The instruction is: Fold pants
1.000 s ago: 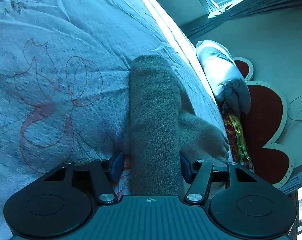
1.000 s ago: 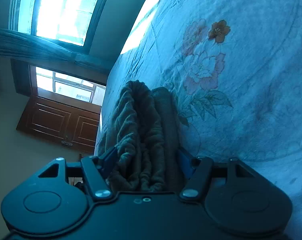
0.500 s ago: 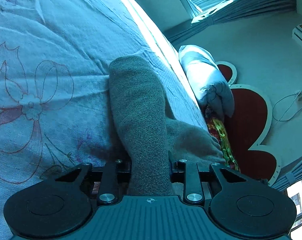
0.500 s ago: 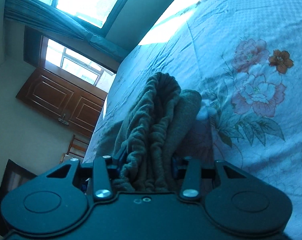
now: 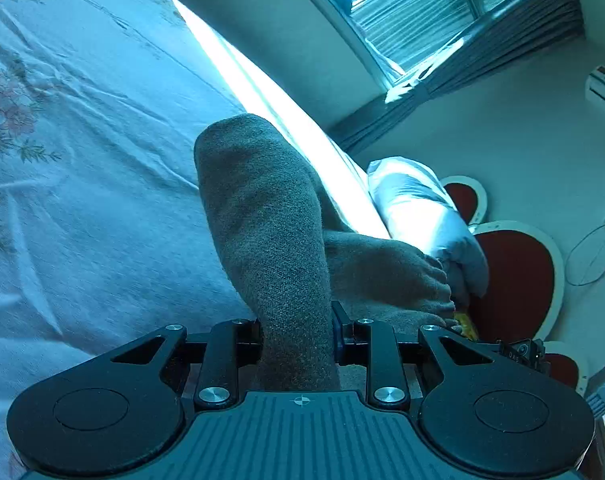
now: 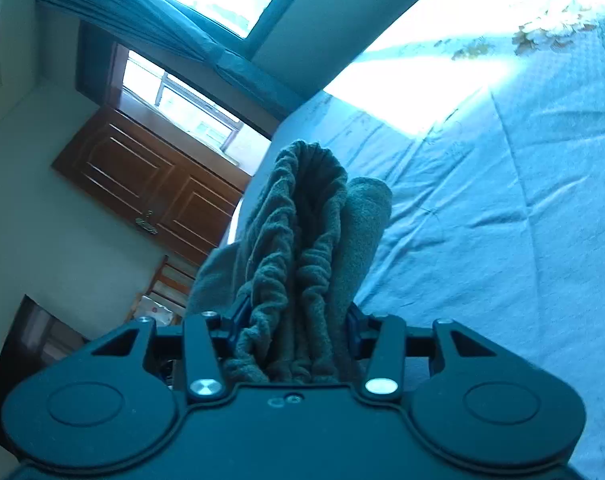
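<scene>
Clamping both ends at once, the two grippers carry the grey pants clear above the bed. The left gripper has its jaws drawn in tight on a smooth, flat band of the cloth, which stands up ahead of it and bends over at the top; more of the garment sags off to that gripper's right, toward the pillow. The right gripper is closed on the gathered, ruched part of the pants, probably the elastic waistband, bunched thick between the jaws with a smoother layer lying against its right side.

The fabric looks like a soft, fuzzy knit: light, limp, with no stiffness of its own, so it should drape and fold wherever it is unsupported. It seems grippy rather than slick, and nothing about it is fragile. The bulky waistband fills the jaws well and is unlikely to slip; the thinner band in the left gripper is the weaker hold. For a neat fold, taking the edges near the corners and keeping the cloth taut between the grippers would likely serve best, since any slack will crumple on the bed.
</scene>
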{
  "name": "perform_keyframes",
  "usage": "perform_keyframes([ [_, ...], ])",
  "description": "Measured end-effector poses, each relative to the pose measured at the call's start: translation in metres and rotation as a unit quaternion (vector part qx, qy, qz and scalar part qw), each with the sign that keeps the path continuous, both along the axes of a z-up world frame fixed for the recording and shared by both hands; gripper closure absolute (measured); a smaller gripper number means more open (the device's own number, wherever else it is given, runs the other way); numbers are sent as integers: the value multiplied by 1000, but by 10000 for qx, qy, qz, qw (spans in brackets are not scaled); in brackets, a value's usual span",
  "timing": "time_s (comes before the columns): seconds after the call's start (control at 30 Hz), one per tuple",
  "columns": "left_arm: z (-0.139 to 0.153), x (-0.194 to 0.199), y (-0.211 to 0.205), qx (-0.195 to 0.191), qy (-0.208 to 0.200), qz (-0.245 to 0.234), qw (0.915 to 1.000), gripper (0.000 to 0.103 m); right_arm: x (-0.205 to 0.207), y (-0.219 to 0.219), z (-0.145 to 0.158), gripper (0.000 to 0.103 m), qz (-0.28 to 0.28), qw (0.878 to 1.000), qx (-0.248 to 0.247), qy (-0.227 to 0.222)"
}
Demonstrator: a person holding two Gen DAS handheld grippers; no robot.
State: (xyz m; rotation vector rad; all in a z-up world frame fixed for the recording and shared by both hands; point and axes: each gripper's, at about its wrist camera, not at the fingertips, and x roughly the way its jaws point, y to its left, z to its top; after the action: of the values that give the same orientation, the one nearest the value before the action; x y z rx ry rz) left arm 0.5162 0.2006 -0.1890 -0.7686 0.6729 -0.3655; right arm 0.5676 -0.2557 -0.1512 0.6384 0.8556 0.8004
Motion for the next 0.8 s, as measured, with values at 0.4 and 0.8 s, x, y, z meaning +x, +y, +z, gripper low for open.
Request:
perform_keyframes([
  [0.4,16,-49,-17,2182,-188,643,9736,0,-64,-32,15,12,-787,9929,-632,-635],
  [0.8,41,-309,-27,2689,-1,1888,9445,0,-307,-61,63,6,-1545,9586,-1672,-1709],
])
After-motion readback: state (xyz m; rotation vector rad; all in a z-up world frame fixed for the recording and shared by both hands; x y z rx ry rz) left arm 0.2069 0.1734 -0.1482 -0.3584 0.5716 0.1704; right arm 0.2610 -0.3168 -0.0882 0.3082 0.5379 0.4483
